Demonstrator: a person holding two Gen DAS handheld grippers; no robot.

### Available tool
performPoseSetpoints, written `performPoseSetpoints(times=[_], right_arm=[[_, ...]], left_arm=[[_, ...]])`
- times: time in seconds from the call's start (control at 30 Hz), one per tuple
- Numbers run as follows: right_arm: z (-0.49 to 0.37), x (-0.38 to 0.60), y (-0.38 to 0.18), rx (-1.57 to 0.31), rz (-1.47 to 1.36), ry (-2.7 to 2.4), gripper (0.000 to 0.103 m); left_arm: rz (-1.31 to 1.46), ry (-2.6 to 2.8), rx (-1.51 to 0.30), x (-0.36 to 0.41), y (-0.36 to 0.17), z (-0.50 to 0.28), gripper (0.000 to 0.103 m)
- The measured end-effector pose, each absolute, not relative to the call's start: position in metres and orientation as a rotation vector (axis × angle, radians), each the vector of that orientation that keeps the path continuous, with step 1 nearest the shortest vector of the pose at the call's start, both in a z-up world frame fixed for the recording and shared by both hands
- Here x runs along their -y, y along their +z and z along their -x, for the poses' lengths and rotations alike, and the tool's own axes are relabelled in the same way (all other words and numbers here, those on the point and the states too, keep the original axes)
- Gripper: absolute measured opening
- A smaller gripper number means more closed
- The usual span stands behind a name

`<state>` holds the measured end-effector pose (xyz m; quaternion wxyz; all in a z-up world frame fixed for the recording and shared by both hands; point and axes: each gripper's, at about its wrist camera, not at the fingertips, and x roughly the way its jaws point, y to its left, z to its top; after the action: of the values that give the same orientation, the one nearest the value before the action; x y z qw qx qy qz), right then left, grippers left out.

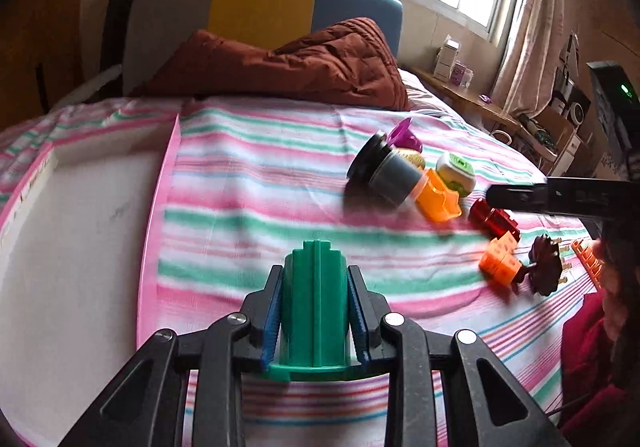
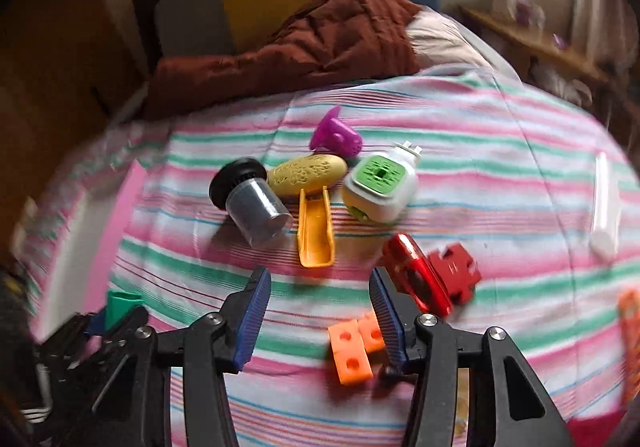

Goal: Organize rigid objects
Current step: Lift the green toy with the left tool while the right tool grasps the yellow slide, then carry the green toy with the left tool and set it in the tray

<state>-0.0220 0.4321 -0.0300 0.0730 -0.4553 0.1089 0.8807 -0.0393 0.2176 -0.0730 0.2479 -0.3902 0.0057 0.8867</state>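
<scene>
My left gripper (image 1: pixel 315 275) is shut on a green plastic piece (image 1: pixel 314 303) and holds it above the striped bed cover; it also shows at the lower left of the right wrist view (image 2: pixel 120 307). My right gripper (image 2: pixel 320 279) is open and empty above the cover, with orange cubes (image 2: pixel 354 347) between its fingers below. Ahead of it lie a grey cup with a black lid (image 2: pixel 250 199), a yellow oval piece (image 2: pixel 306 173), an orange scoop (image 2: pixel 316 231), a purple piece (image 2: pixel 334 135), a white and green plug-in device (image 2: pixel 380 183) and a red toy car (image 2: pixel 420 275).
A white box with a pink rim (image 1: pixel 156 207) lies on the bed at the left. A brown quilt (image 1: pixel 300 63) is heaped at the headboard. A white tube (image 2: pixel 604 207) lies at the right. A dark gear-like piece (image 1: pixel 546 263) lies beside the orange cubes (image 1: pixel 500 259).
</scene>
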Motion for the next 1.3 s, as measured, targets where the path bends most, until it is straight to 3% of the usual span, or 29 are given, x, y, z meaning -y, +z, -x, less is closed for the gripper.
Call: performPoseSetpoints(times=[0.17,0.3,0.33,0.37,0.7,1.1,1.3], right_arm=[[0.064,-0.421,-0.058,-0.203,1.492,2.546,0.044],[0.079,-0.428,-0.071,-0.218,1.494,2.537,0.043],[0.080,-0.430,-0.072,-0.220,1.494,2.540,0.039],[0.082,-0.430,-0.074,-0.210,1.499,2.537,0.027],[0.074,-0.431,-0.073,-0.278,1.541,2.523,0.027],[0.052,-0.455,-0.031,-0.500,1.300,2.609,0.027],[0.055,-0.437,-0.030,-0.455,1.336,2.692,0.027]], left_arm=[[1.047,2.395,0.000,-0.212,-0.075,0.030,0.029],[1.033,2.380,0.010,-0.210,-0.076,0.024,0.029],[1.032,2.378,0.010,-0.210,-0.077,0.023,0.029],[1.031,2.376,0.009,-0.209,-0.077,0.021,0.029],[1.067,2.358,-0.021,-0.205,-0.075,0.011,0.029],[1.049,2.350,0.025,-0.195,-0.053,0.006,0.029],[1.034,2.359,0.062,-0.179,-0.036,0.011,0.029]])
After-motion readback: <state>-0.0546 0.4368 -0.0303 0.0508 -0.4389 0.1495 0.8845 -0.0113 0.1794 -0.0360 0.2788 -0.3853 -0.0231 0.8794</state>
